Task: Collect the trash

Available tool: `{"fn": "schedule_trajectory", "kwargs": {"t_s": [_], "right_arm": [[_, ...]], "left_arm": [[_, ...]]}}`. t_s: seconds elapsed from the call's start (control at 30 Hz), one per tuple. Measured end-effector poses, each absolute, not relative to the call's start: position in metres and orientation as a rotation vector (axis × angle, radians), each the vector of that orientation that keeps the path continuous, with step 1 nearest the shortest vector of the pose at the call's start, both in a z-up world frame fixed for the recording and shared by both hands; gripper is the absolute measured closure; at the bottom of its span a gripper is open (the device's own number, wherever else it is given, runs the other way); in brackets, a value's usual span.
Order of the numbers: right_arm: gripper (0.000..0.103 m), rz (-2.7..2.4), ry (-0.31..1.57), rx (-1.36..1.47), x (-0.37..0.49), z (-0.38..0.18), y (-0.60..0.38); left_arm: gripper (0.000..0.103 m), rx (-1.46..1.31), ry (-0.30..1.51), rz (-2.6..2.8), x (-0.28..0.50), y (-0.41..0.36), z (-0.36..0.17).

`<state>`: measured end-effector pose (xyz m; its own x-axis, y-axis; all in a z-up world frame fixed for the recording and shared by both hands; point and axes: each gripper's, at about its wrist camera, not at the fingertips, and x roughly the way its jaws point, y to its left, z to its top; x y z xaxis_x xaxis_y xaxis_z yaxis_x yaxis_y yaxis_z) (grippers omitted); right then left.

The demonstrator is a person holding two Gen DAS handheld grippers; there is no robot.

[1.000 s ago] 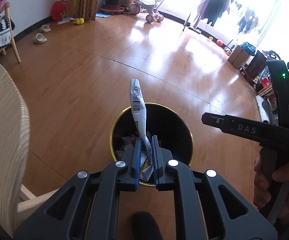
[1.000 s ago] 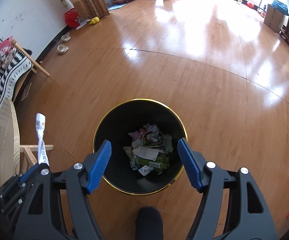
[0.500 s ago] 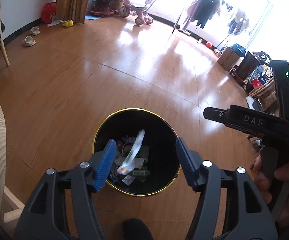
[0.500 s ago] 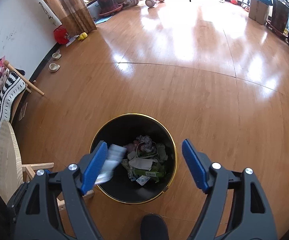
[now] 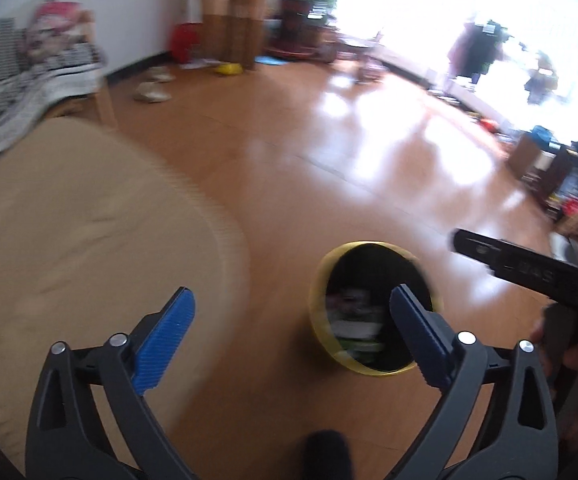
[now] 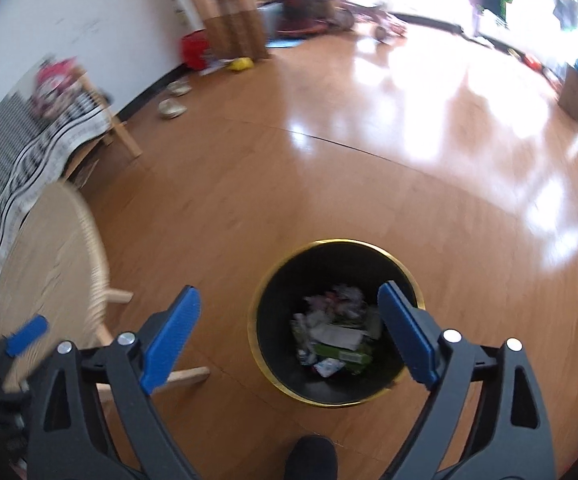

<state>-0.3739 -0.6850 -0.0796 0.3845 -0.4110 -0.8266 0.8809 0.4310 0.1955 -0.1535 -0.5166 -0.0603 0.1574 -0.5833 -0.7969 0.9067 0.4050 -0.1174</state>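
Gold-rimmed bin point(image 6: 335, 399), bare wood floor point(image 6: 329, 184) around, round table edge point(image 6: 99, 264) left.

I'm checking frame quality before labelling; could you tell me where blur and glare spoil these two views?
Left wrist view: heavy motion smear over the round wooden table and the trash bin, its contents unreadable; windows blown out white. Right wrist view: sharper, litter in the trash bin legible, but glare patches wash out the floor; fisheye bends both.
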Motion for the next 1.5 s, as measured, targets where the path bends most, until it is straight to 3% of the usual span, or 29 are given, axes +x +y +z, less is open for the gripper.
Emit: {"fn": "schedule_trajectory", "kwargs": {"t_s": [0.43,0.8,1.07,1.5], "right_arm": [[0.013,-0.467,0.791,0.415,-0.177,-0.017,-0.511],[0.01,-0.156,0.807,0.184,-0.055,0.0,-0.331],[0.01,-0.073,0.822,0.132,-0.021,-0.014,-0.266],[0.01,-0.069,0.84,0.138,-0.018,-0.025,-0.263]], "left_arm": [[0.007,0.2,0.803,-0.606,-0.016,-0.283,0.014],[0.007,0.094,0.768,-0.274,0.027,-0.096,0.015],[0.007,0.038,0.799,-0.167,0.047,-0.032,0.0],[0.007,0.03,0.804,-0.18,0.055,-0.027,-0.003]]}}
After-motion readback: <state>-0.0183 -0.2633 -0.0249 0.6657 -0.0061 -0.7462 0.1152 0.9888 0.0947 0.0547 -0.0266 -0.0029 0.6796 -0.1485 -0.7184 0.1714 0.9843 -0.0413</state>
